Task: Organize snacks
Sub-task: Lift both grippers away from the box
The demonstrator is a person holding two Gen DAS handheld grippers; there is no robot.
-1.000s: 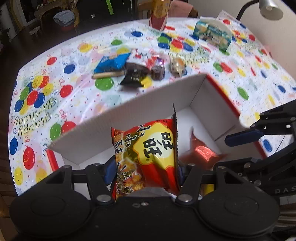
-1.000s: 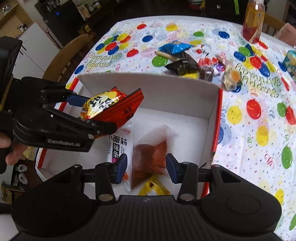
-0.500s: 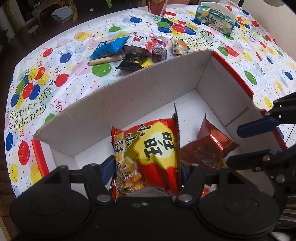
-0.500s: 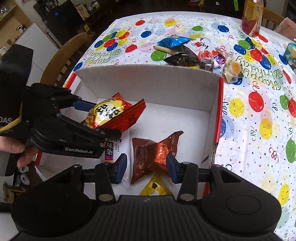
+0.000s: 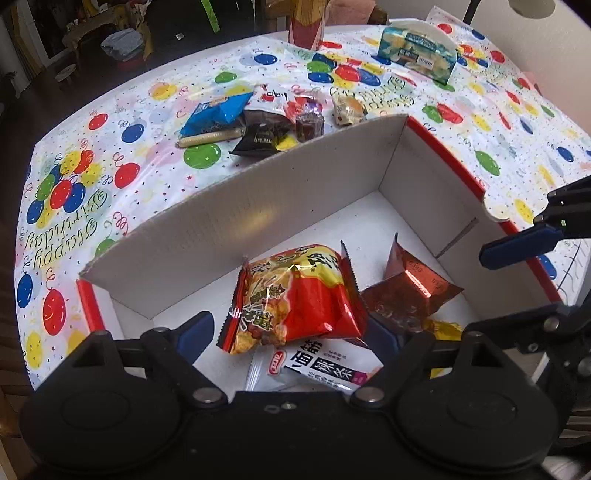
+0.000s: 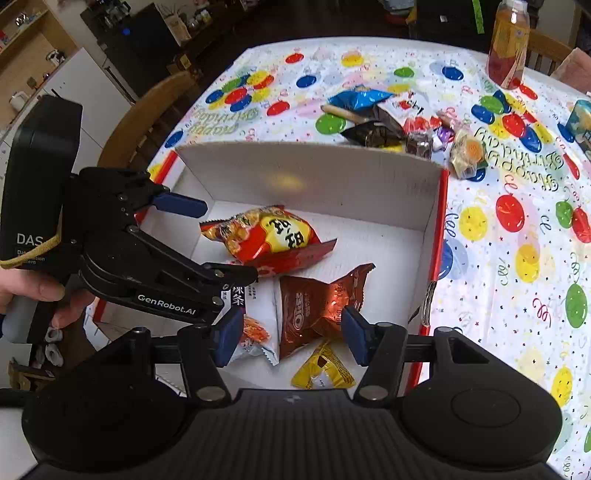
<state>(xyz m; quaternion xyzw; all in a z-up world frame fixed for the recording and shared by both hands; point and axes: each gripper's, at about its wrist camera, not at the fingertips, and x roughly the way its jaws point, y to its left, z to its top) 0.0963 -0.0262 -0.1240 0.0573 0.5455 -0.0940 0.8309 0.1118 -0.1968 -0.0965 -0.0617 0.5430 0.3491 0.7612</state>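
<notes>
With both grippers released and empty over the box (image 6: 310, 177), the remaining loose snacks (image 6: 391, 122) lie on the tablecloth beyond the far box wall, ahead of the right gripper (image 6: 291, 332) fingertips and ahead-left of the left gripper (image 5: 291, 336).

You are working in a home, at a dining table (image 6: 498, 229) dressed for a party. The tablecloth (image 5: 92, 192) is printed with balloons and the words "Happy Birthday". A wooden chair (image 6: 147, 118) stands at the table's edge at ten o'clock in the right wrist view, and another chair back (image 6: 550, 44) shows at one o'clock behind a drink bottle (image 6: 508, 40). Past the table at eleven o'clock you can see wooden shelves (image 6: 26, 40) with small household items and a white cabinet (image 6: 92, 92). A desk lamp (image 5: 517, 5) leans in at one o'clock in the left wrist view, and the floor (image 5: 22, 110) beyond is dark.
</notes>
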